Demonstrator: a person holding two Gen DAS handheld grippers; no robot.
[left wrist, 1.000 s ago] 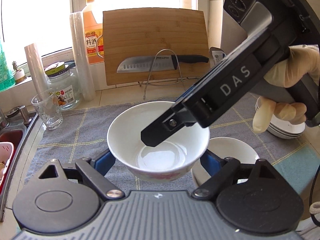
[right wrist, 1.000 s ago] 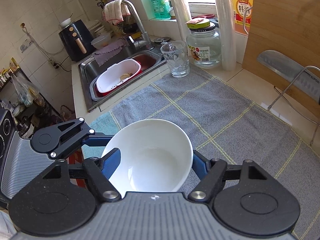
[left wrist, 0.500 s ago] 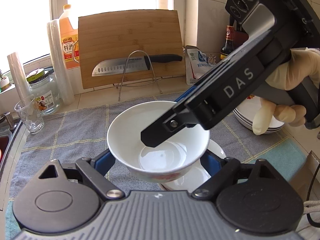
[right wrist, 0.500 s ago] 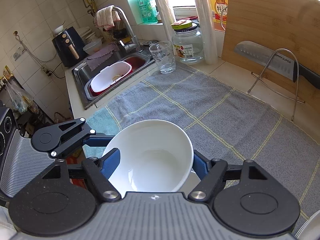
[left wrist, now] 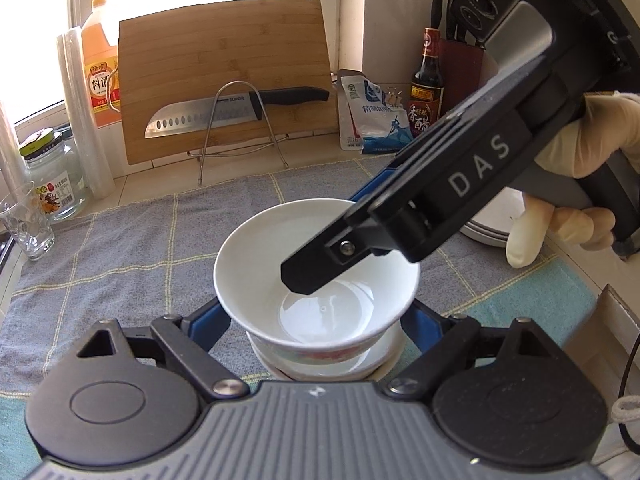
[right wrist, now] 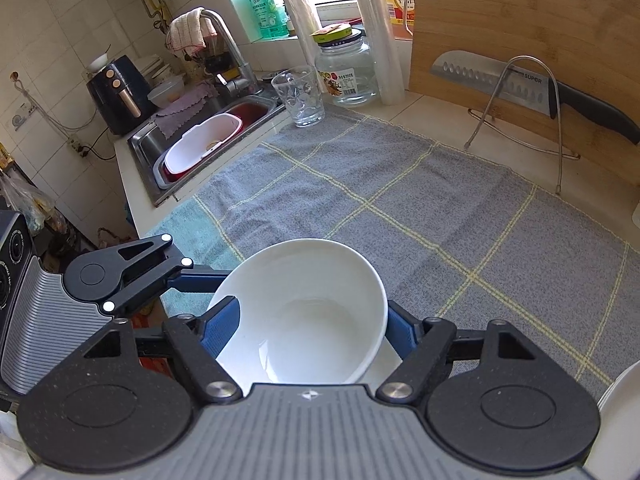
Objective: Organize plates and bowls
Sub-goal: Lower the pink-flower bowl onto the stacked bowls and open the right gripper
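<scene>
Clamping one glossy white bowl (left wrist: pixel 316 276), both grippers' jaws press its sides

A white bowl (right wrist: pixel 304 312) sits low at centre, clamped between the blue pads (right wrist: pixel 222 330) of the right gripper (right wrist: pixel 308 332), tilted toward ten o'clock; the left gripper (right wrist: pixel 120 276) reaches in from nine o'clock, touching the bowl's rim; a grey checked towel (right wrist: pixel 420 208) spreads toward two o'clock; a drinking glass (right wrist: pixel 299 96) stands at twelve o'clock; a sink (right wrist: pixel 160 148) lies at ten o'clock; a knife (right wrist: pixel 532 88) rests against a cutting board (right wrist: pixel 520 12) at one o'clock.
</scene>
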